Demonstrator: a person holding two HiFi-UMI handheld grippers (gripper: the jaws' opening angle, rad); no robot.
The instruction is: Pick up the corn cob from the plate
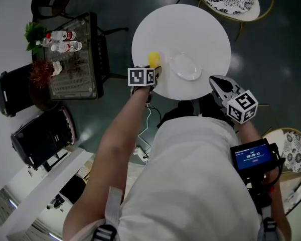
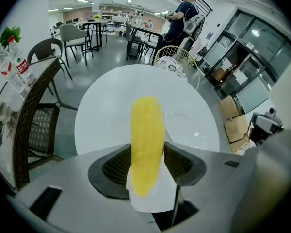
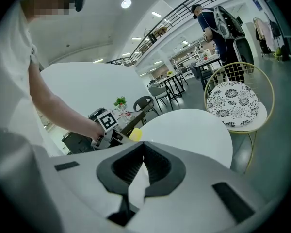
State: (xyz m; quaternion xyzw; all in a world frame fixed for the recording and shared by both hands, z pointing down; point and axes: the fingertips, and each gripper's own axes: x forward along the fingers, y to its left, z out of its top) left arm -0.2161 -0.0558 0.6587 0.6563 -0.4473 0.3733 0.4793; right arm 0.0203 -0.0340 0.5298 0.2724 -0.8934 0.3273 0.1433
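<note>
Left gripper (image 1: 157,70), at the end of the outstretched bare left forearm (image 1: 121,132), points steeply downward; its dark ribbed fingers (image 2: 114,166) are clamped on a yellow corn cob (image 2: 146,130). Right gripper (image 1: 216,83) is angled gently downward, its fingers (image 3: 160,166) closed together with nothing between them.
</note>
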